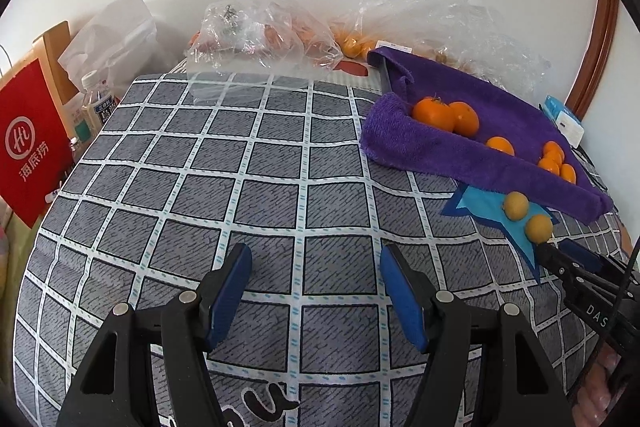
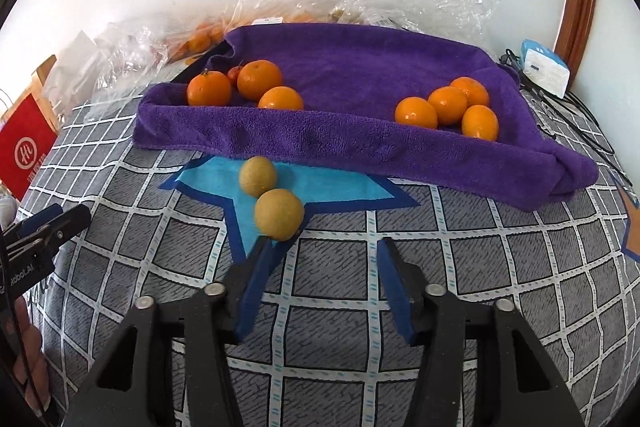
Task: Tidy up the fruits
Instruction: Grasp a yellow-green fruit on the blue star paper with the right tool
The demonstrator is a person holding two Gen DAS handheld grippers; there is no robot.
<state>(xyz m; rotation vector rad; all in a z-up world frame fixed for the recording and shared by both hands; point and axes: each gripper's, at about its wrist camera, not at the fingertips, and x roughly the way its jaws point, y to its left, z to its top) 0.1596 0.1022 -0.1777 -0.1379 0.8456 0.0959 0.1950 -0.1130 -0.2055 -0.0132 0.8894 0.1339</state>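
Note:
A purple towel (image 2: 360,67) is folded into a shallow tray on the checked cloth. In its left corner lie three big oranges (image 2: 259,79), and several smaller oranges (image 2: 448,105) lie at its right. Two tan round fruits sit on a blue star patch in front of the towel, one farther (image 2: 257,175) and one nearer (image 2: 279,214). My right gripper (image 2: 322,247) is open, its left fingertip (image 2: 262,247) just under the nearer tan fruit, with nothing between the jaws. My left gripper (image 1: 315,253) hovers open over bare cloth, far left of the fruit (image 1: 538,227).
Crumpled clear plastic bags (image 1: 260,27) with more fruit line the back wall. A red paper bag (image 1: 28,143) and bottles (image 1: 94,99) stand beyond the left edge. A white and blue box (image 2: 546,69) and black cables (image 2: 568,99) lie at the right of the towel.

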